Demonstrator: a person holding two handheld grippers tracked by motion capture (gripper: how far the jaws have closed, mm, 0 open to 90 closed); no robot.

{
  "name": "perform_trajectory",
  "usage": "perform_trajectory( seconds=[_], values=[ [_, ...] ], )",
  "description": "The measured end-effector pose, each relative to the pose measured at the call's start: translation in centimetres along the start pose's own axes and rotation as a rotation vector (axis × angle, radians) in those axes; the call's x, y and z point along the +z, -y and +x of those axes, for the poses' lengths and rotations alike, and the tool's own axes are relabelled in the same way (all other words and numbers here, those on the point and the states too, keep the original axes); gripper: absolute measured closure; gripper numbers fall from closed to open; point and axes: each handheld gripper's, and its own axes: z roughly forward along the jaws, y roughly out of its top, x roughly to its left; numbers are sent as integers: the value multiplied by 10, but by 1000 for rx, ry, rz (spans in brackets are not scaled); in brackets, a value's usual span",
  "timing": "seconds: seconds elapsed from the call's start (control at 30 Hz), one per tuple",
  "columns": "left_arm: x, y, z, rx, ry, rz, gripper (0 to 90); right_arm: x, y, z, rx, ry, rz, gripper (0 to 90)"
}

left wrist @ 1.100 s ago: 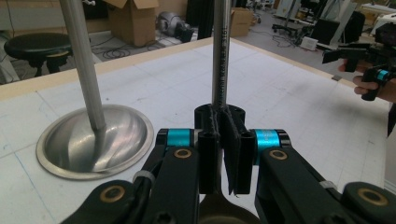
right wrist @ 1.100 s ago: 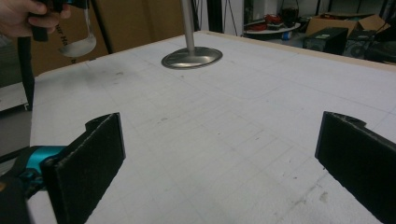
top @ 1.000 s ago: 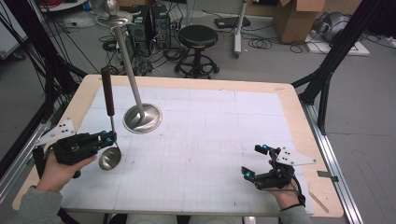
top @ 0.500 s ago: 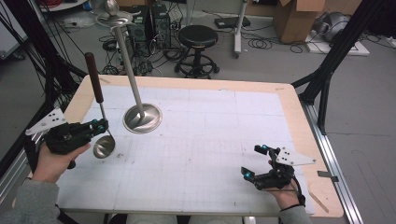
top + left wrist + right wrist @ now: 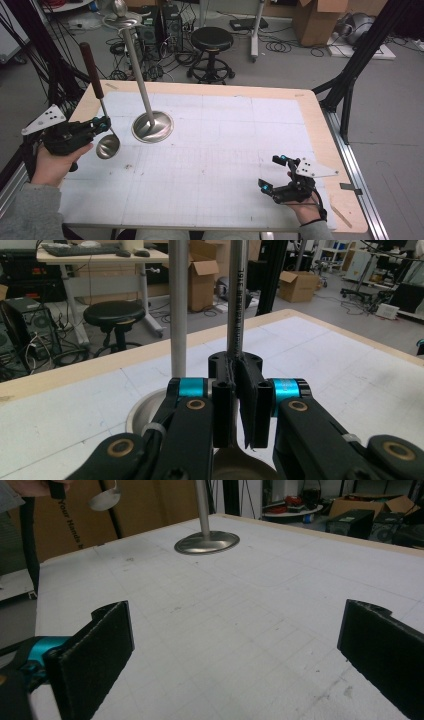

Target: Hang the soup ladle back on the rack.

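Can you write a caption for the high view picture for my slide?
Left hand-held gripper lifts a ladle beside the metal stand; right hand-held gripper rests open.

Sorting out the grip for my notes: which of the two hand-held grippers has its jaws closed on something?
The left hand-held gripper, clamped on the ladle by its thin shaft. The right hand-held gripper rests near the table's front edge, jaws wide apart.

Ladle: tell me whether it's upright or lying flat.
Upright: the ladle hangs in the shut left gripper, handle up, bowl down, above the table.
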Motion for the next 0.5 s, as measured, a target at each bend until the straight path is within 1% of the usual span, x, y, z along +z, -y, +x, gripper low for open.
perform_trajectory(
  seconds=[0.07, 0.2, 0.27, 0.4, 0.5],
  values=[
    [0, -2, 2, 3, -10, 7, 843, 0, 0, 0, -2, 2, 1, 3],
    [2, -6, 5, 5, -18, 16, 843, 0, 0, 0, -5, 1, 3, 3],
    [4, -8, 6, -1, -22, 8, 843, 0, 0, 0, -5, 1, 3, 3],
    [8, -10, 10, -6, -32, 14, 843, 1, 0, 0, -1, -4, 5, 3],
    [11, -13, 13, -4, -29, 17, 843, 1, 0, 0, -7, -4, 7, 3]
  ],
)
